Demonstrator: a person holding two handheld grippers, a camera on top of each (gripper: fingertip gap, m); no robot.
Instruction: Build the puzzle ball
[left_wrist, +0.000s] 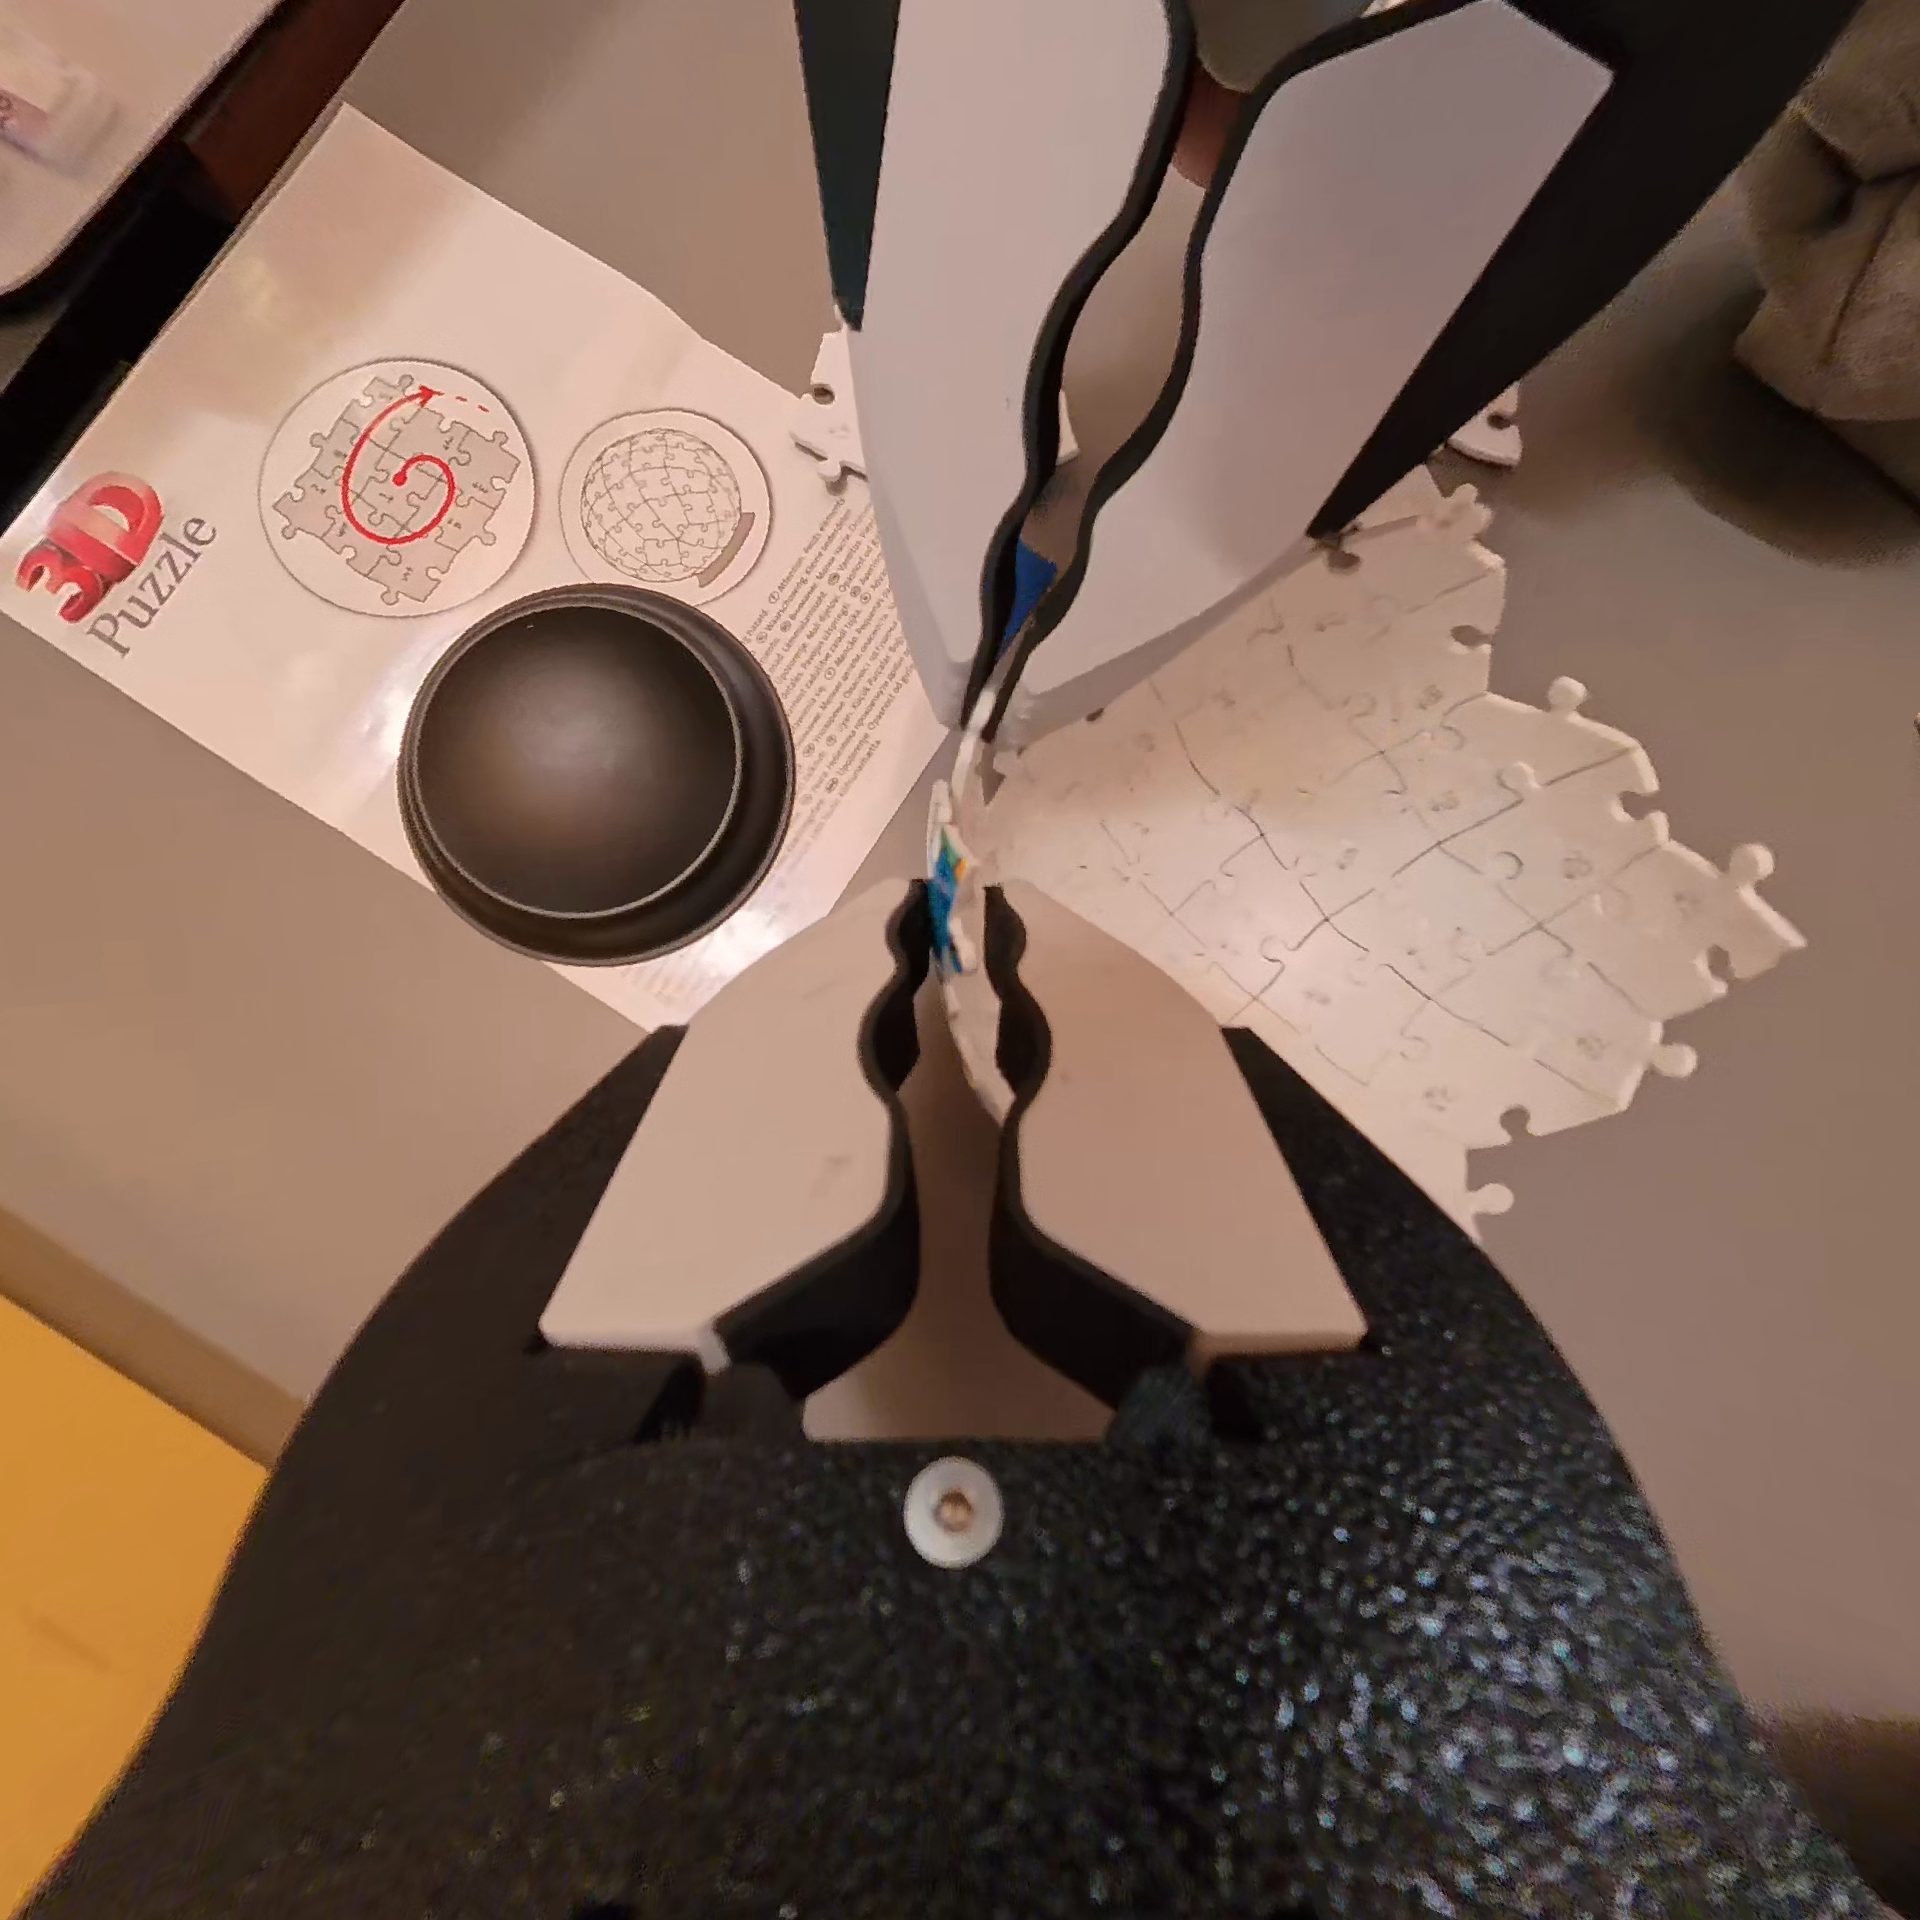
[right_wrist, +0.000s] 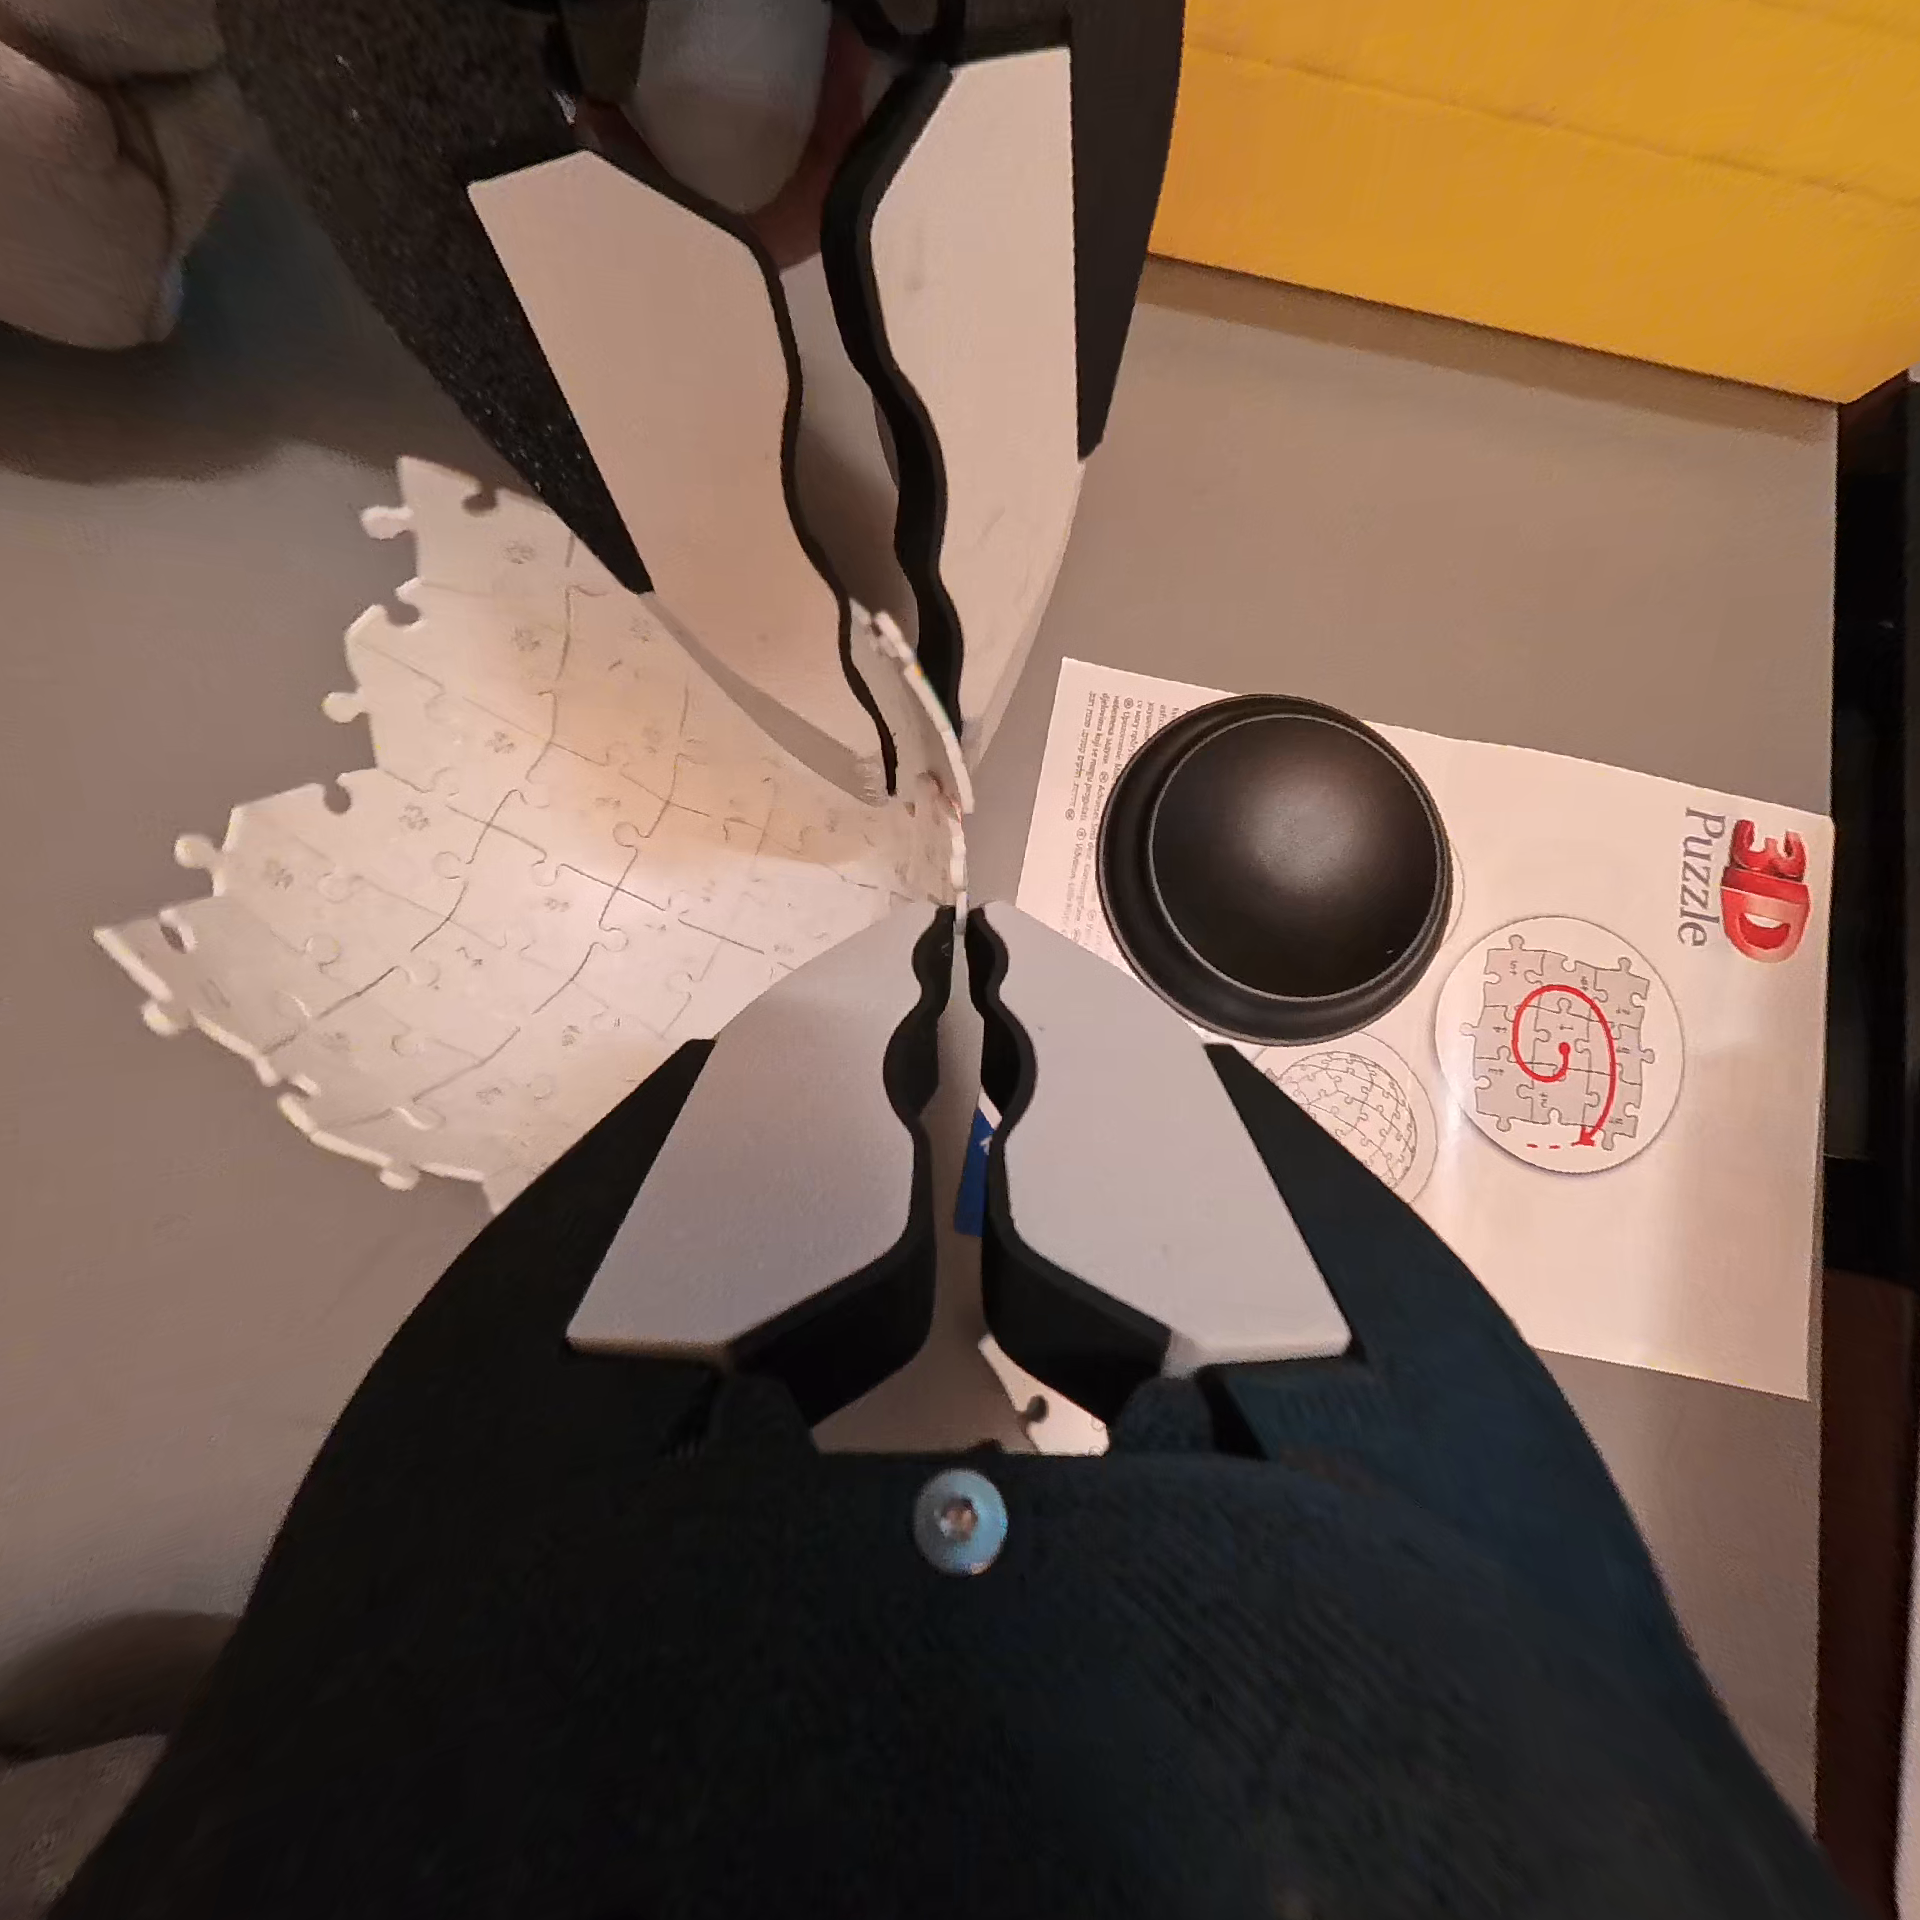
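Observation:
A curved, part-built puzzle section (left_wrist: 1403, 831) stands on its edge over the grey table, its white inner side facing me; it also shows in the right wrist view (right_wrist: 468, 914). My left gripper (left_wrist: 956, 904) is shut on the section's near rim, where a coloured edge shows. My right gripper (right_wrist: 958, 920) comes from the opposite side and is shut on a blue-faced puzzle piece (right_wrist: 977, 1143) held right at that same rim. The two grippers meet tip to tip: the right gripper (left_wrist: 987, 717) faces the left gripper (right_wrist: 920, 769).
A black round stand (left_wrist: 582, 748) (right_wrist: 1278, 862) sits on a white instruction sheet (left_wrist: 343, 291) (right_wrist: 1714, 1247) beside the grippers. Loose white pieces (left_wrist: 831, 416) lie under the right gripper. A yellow surface (right_wrist: 1558, 156) and a grey cloth (left_wrist: 1829, 260) border the table.

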